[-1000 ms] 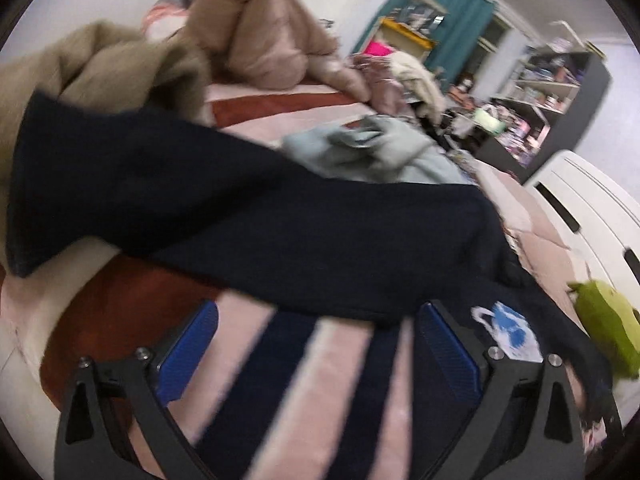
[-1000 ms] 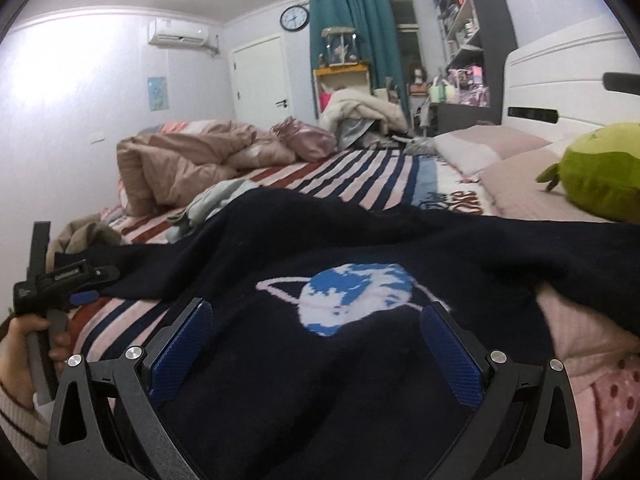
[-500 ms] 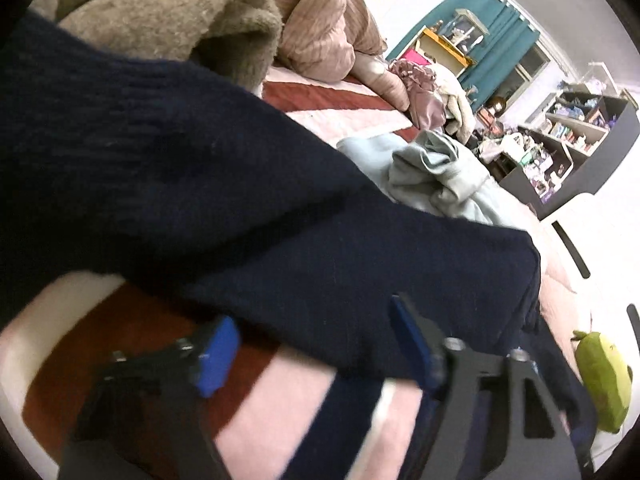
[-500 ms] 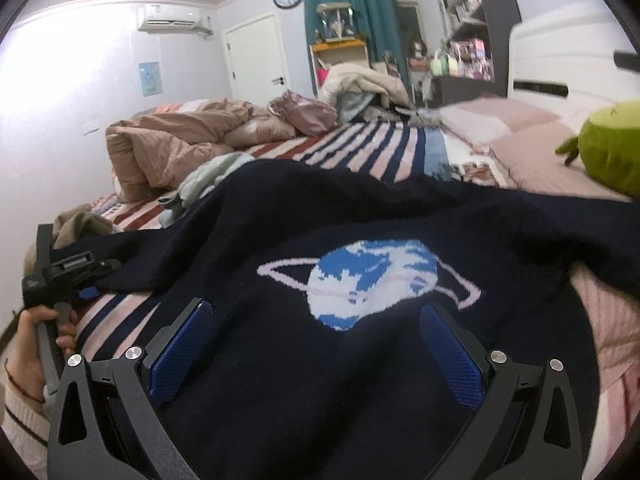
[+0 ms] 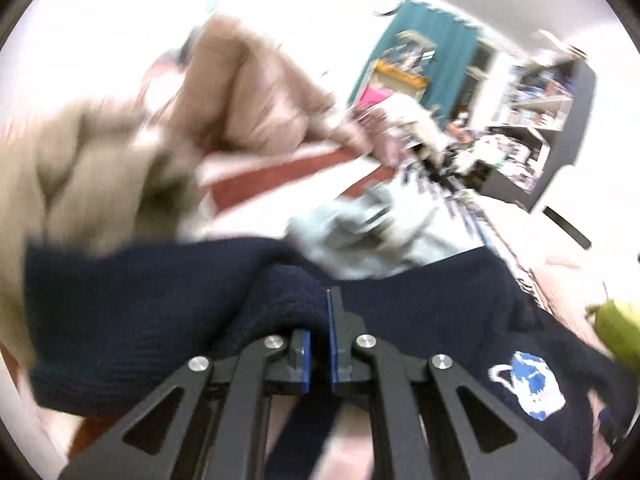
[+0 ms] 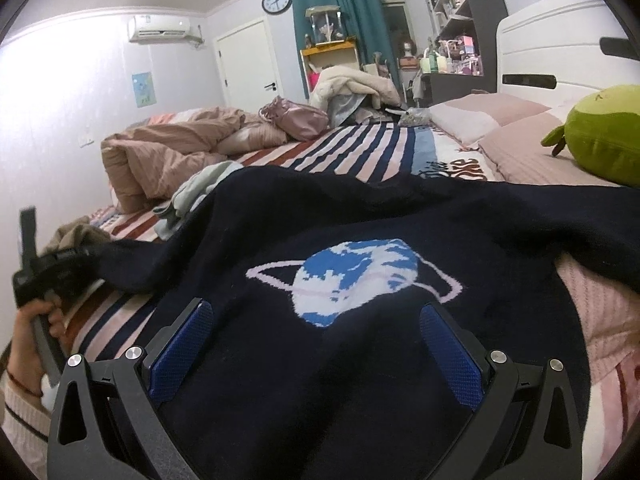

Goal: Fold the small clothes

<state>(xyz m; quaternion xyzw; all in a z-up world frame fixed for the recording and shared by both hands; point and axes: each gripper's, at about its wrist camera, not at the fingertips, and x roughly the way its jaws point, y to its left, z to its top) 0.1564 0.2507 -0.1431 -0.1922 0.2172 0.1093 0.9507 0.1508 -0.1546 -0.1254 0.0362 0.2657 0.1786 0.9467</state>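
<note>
Our navy sweater (image 6: 360, 240) lies spread on the bed (image 6: 360, 148), with the planet picture facing up. Its long way runs across the bed, from the sleeve (image 5: 132, 308) at the left to the other sleeve near the green toy (image 6: 600, 132) at the right.

Our left tongs (image 5: 318, 320) are pinched tight on a bunched bit of the left sleeve. The blue pads (image 5: 306, 360) are almost together, with dark knit squeezed between them. Our right tongs (image 6: 316, 344) are wide apart and hold nothing. They sit low over the sweater's body, and the planet lies just ahead of them, in the middle between the two sides.

So the left hand (image 6: 36, 320) is the one near the sleeve, and the body of the sweater lies to its right. We think the next move is to carry that sleeve to the right, across the body, toward the planet. The fold turns on that.

A second ago the left tongs were open, with the sleeve lying flat in front of them. Half a second ago they were closing in. Now they have shut on the sleeve, and the left view is blurry, so that hand is moving fast. The right tongs have hardly changed; the planet only looks a bit nearer. A grey cloth (image 5: 360, 232) lies just past the sleeve.
</note>
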